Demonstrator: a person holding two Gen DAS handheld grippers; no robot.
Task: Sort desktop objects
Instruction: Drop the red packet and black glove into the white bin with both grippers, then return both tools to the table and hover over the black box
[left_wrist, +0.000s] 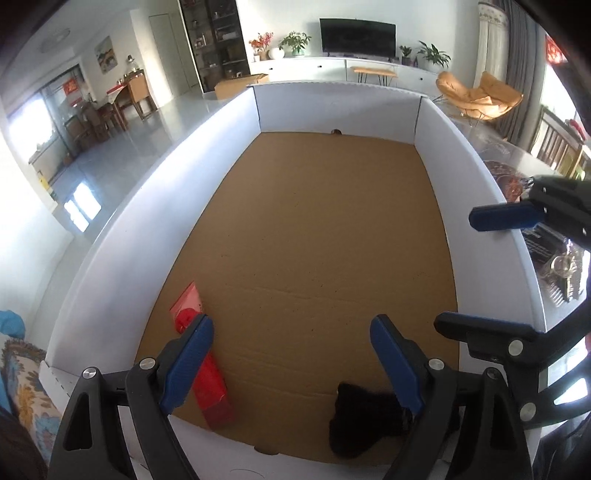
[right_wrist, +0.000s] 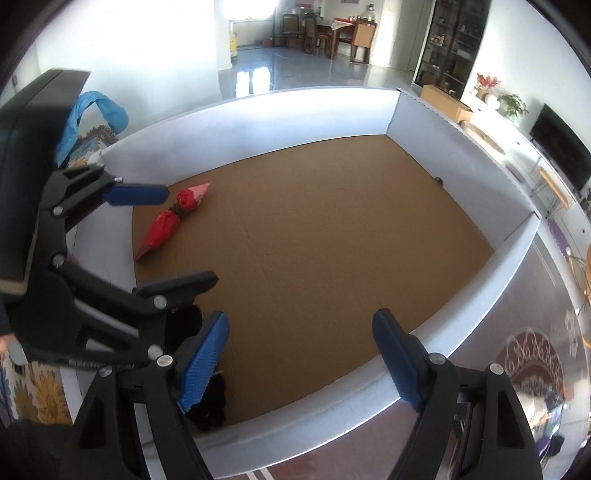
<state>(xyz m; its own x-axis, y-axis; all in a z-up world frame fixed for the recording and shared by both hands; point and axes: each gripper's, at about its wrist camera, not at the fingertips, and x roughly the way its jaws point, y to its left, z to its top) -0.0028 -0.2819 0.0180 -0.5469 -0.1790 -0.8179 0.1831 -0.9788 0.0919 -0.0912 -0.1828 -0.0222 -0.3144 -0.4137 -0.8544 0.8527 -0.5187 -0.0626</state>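
Note:
A wide cardboard box with white walls (left_wrist: 332, 107) and a brown floor fills both views (right_wrist: 424, 122). A red plastic packet (left_wrist: 207, 373) lies on the floor near the left wall, also in the right wrist view (right_wrist: 173, 218). A black fuzzy object (left_wrist: 365, 417) lies at the near edge, partly hidden by fingers, also in the right wrist view (right_wrist: 210, 398). My left gripper (left_wrist: 295, 365) is open and empty above the near edge, between the two objects. My right gripper (right_wrist: 299, 365) is open and empty over the box's right rim; it also shows in the left wrist view (left_wrist: 495, 266).
A small dark round thing (left_wrist: 336, 131) sits at the far wall. A patterned cloth (left_wrist: 26, 380) and a blue bag (right_wrist: 96, 107) lie left of the box. A glossy table with patterned items (right_wrist: 532, 358) lies right of it.

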